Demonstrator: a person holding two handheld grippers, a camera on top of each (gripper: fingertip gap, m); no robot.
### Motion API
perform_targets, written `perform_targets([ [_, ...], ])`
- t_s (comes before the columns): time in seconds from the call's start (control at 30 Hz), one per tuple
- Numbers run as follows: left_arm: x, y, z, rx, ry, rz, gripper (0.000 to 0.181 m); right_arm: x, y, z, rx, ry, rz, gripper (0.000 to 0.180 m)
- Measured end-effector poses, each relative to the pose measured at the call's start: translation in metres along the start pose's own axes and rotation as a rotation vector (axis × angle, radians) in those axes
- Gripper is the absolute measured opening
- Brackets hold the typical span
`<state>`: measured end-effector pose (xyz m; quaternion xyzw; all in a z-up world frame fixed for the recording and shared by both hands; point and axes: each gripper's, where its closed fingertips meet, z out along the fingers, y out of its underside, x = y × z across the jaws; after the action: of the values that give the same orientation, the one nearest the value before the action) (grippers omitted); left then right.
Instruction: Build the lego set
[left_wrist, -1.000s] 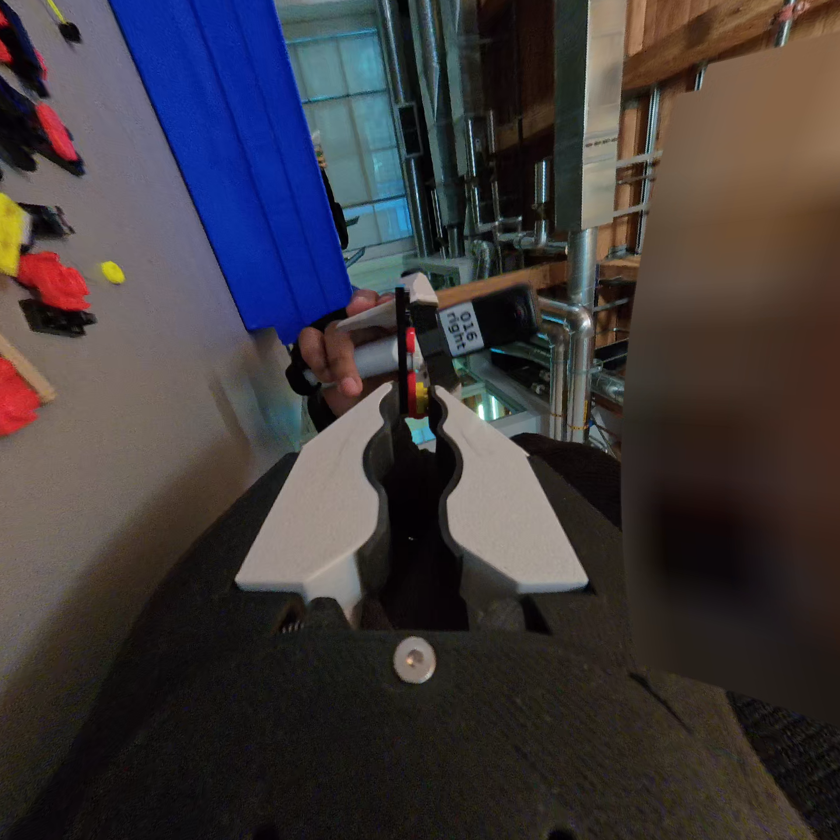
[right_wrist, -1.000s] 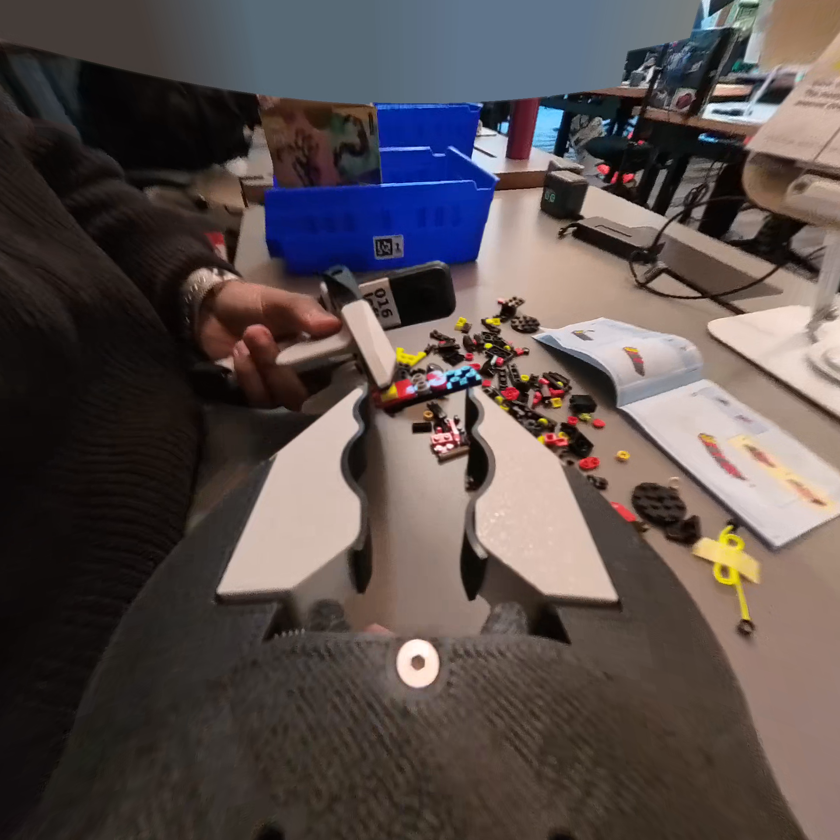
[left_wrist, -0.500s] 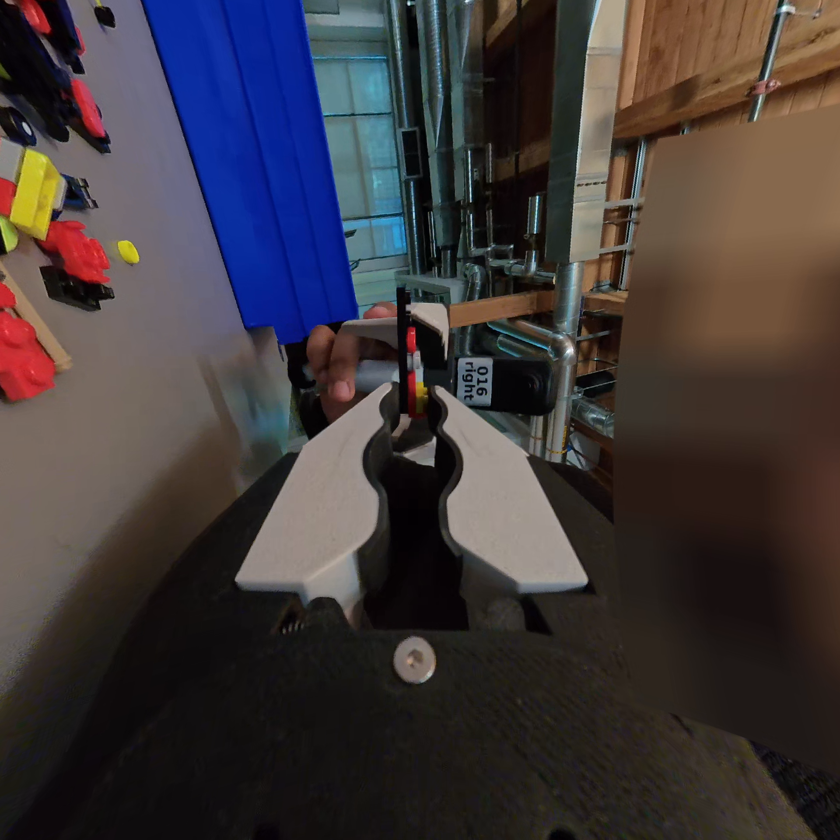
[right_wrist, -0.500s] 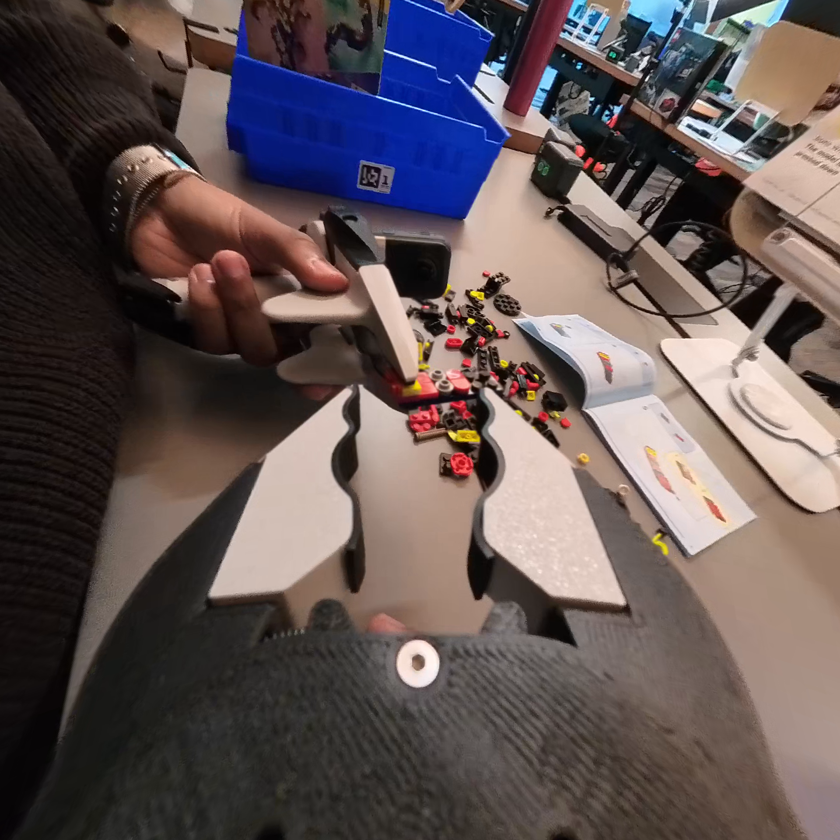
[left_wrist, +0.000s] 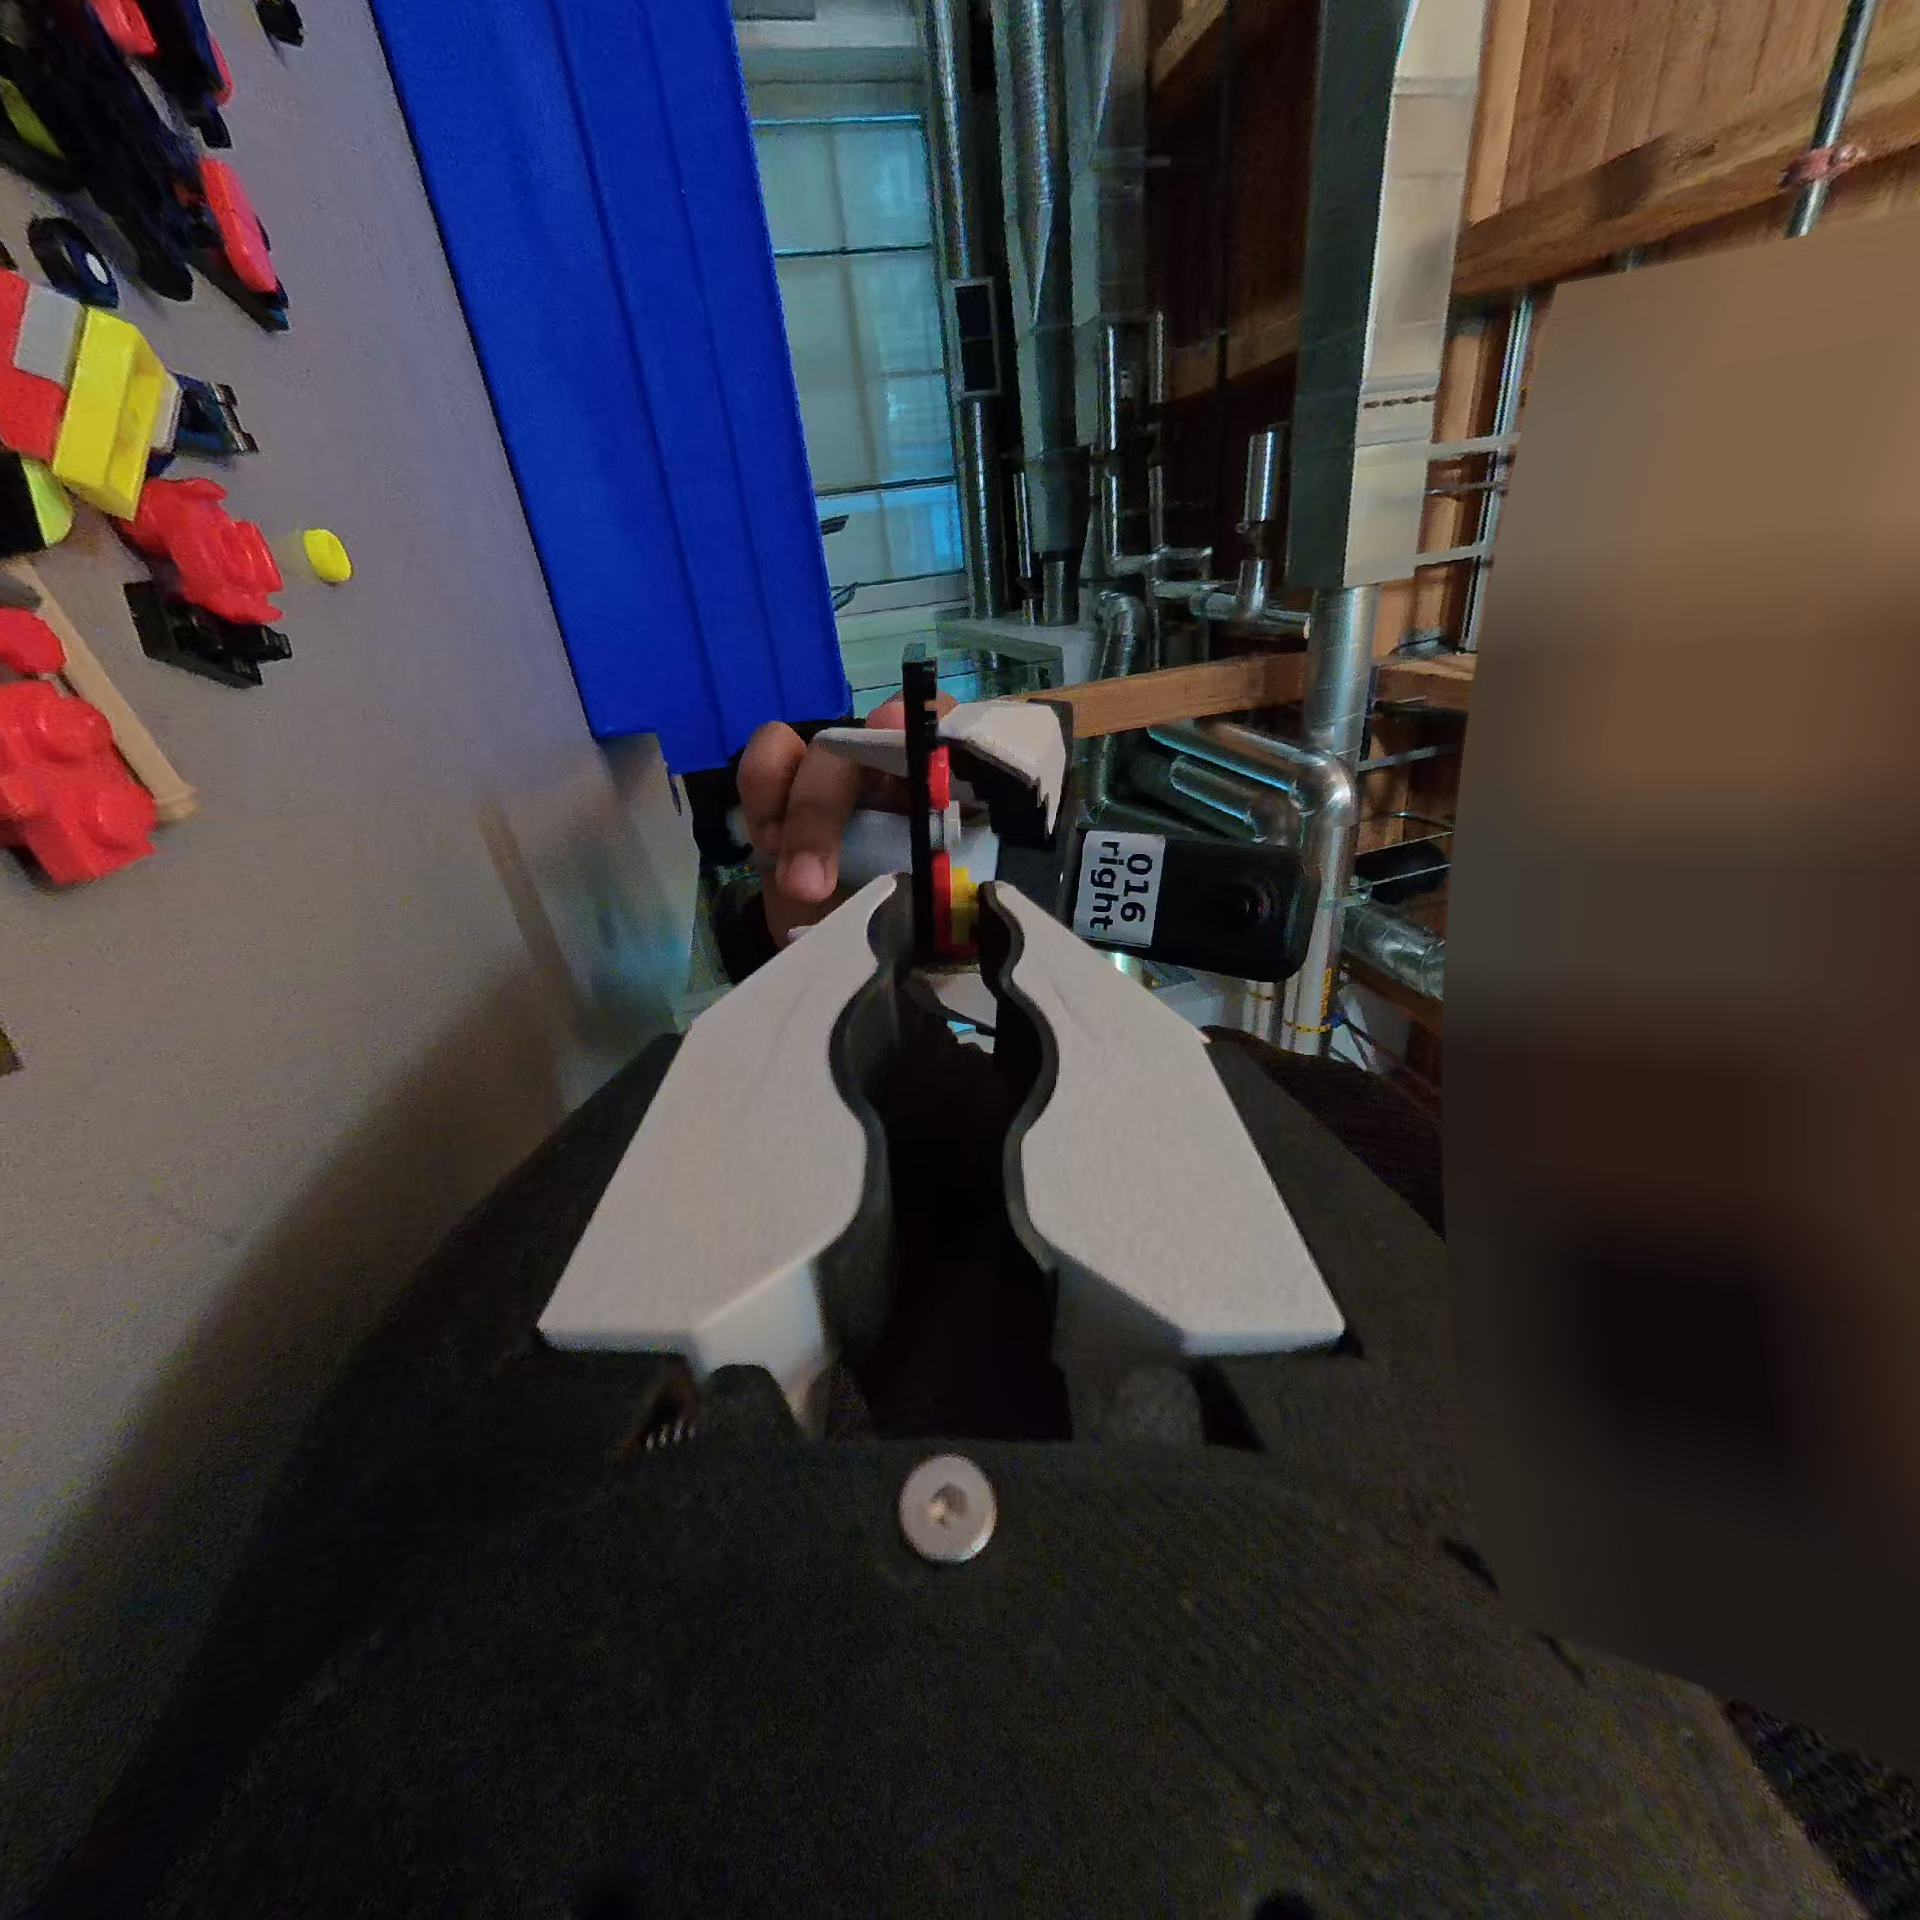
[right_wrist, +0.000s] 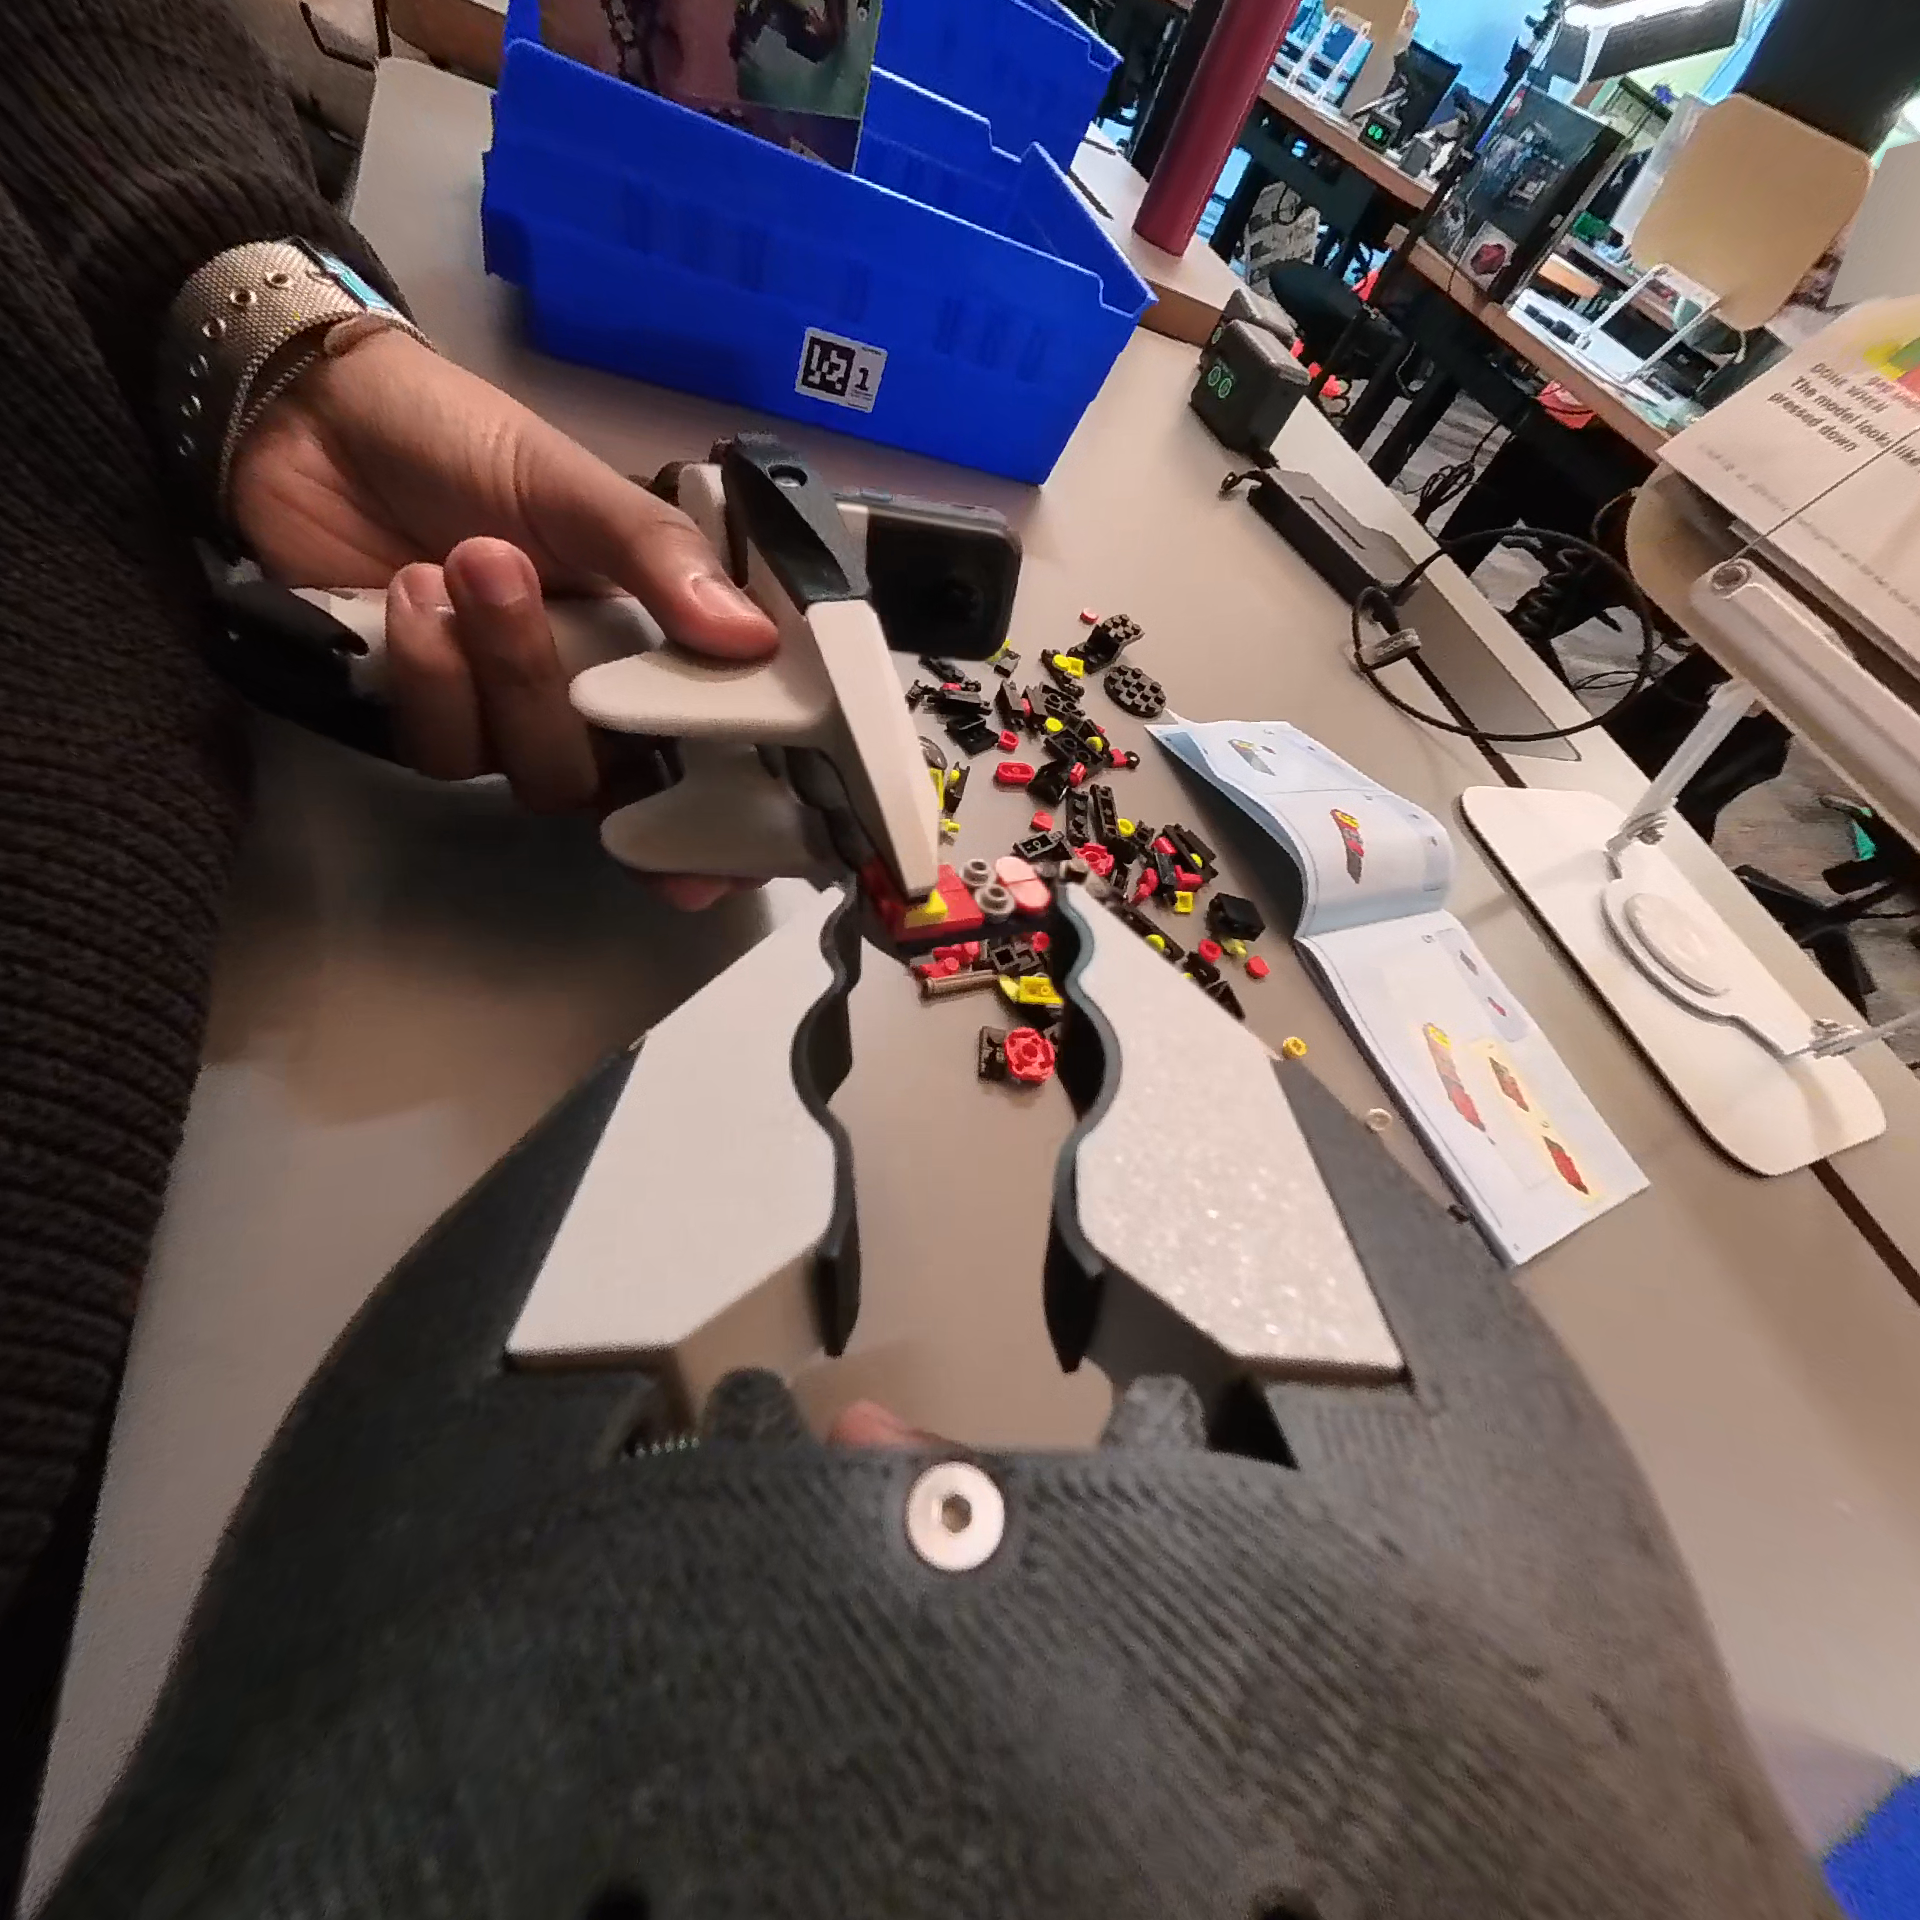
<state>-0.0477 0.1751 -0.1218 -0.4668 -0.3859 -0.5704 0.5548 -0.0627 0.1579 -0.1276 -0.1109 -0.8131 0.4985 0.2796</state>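
Note:
A small Lego assembly (right_wrist: 966, 906), a black plate with red, yellow and grey pieces, is held above the table. My left gripper (left_wrist: 940, 899) is shut on its lower end. In the left wrist view the assembly (left_wrist: 920, 779) stands edge-on and upright. In the right wrist view the left gripper (right_wrist: 902, 883) comes in from the left in a hand. My right gripper (right_wrist: 961, 920) is open, with a fingertip at either end of the assembly. I cannot tell if they touch it. The right gripper (left_wrist: 940, 748) also shows beyond the assembly in the left wrist view.
Several loose red, black and yellow pieces (right_wrist: 1091, 790) lie on the grey table (right_wrist: 468, 1039). An open instruction booklet (right_wrist: 1382, 935) lies to their right. A blue bin (right_wrist: 790, 270) stands behind, and a white stand base (right_wrist: 1662, 987) and black cables at far right. Only a small space, under 4 cm, lies between the two pairs of fingers.
My right gripper has moved in towards the assembly, and its tips now flank it. The left gripper keeps its hold and has tilted a little.

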Motion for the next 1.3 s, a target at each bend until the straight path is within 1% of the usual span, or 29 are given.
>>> perform_targets([
  [0.03,-0.0003,0.0001,-0.0001,-0.003,-0.006,0.008,0.008,-0.0001,0.0001,0.0,0.001,-0.003,0.005,0.034],
  [0.23,-0.0008,0.0015,0.0007,-0.013,-0.02,0.033,0.008,-0.001,0.0006,-0.001,-0.004,-0.012,0.012,0.034],
  [1.0,-0.0005,0.0015,0.0001,-0.017,-0.02,0.034,0.008,-0.0018,0.0005,-0.0014,-0.016,-0.006,-0.004,0.032],
  [1.17,-0.0001,0.0014,0.0004,-0.018,-0.015,0.03,0.008,-0.0017,-0.0006,-0.0014,0.0,-0.013,0.023,0.034],
  [1.3,0.0,0.0019,0.0002,-0.024,-0.023,0.046,0.008,0.0001,-0.0002,-0.0012,0.004,-0.008,0.034,0.039],
])
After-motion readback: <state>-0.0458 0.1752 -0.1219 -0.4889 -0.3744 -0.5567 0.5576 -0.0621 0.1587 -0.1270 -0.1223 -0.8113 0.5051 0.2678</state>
